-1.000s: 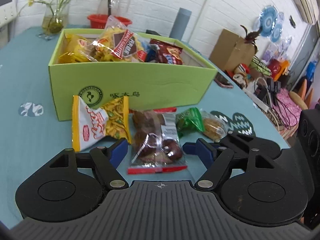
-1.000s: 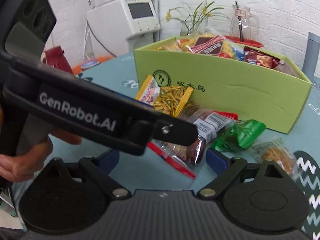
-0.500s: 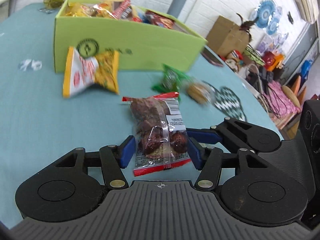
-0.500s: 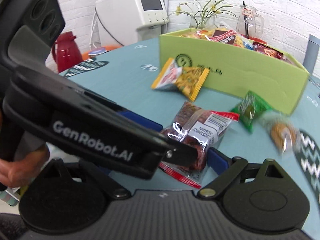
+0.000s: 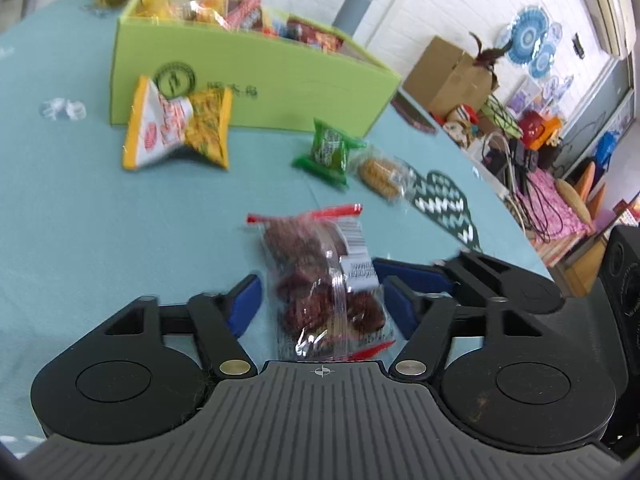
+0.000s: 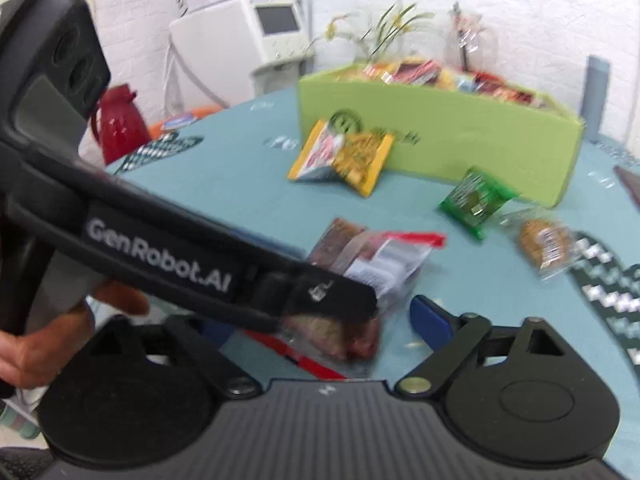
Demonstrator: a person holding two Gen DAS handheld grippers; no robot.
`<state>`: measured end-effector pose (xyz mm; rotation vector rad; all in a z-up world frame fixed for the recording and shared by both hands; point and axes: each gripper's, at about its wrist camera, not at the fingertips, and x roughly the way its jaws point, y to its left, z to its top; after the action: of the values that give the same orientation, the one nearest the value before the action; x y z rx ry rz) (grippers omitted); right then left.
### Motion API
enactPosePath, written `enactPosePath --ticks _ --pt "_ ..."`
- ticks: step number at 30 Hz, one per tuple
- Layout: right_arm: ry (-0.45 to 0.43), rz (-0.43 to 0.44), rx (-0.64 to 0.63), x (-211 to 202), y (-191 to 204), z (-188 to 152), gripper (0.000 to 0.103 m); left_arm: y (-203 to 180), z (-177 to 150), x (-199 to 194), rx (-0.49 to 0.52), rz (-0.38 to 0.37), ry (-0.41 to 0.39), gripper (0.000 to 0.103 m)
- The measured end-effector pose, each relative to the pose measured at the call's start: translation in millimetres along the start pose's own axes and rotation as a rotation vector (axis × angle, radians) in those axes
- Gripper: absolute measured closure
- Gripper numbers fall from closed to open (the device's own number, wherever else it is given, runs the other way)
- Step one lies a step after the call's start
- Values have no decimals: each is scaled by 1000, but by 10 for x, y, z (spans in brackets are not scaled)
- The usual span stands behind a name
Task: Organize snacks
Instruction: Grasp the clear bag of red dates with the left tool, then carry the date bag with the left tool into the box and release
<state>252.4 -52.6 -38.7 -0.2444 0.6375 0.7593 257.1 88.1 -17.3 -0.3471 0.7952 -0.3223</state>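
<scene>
Teal tablecloth on the table [image 5: 80,220], with dark leaf prints near the right edge. A lime green box [image 5: 280,92] full of snacks sits toward the far side. Right in front of it there's a yellow chip bag [image 5: 176,132], then a small green packet [image 5: 330,152] touching a clear-wrapped cookie [image 5: 380,174]. Closer to the near edge lies a clear red-trimmed bag of dark dried fruit [image 5: 320,280].

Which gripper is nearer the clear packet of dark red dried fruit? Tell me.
Left. The left gripper straddles the clear packet of dark red dried fruit, fingers at its sides. The right gripper sits alongside, fingers further apart.
</scene>
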Motion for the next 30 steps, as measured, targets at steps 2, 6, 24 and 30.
enactPosePath --ticks 2,6,24,30 --pt "11 3 -16 3 29 40 21 -18 -22 -9 20 27 -4 76" --pt "-24 -1 -10 -68 -10 150 23 45 100 -95 -35 -7 -28 85" --pt "-130 -128 -61 493 -1383 1613 18 -330 2279 701 72 -4 -158 82" --pt "-41 -54 18 1054 -1756 1599 18 15 2359 1375 10 30 -62 78"
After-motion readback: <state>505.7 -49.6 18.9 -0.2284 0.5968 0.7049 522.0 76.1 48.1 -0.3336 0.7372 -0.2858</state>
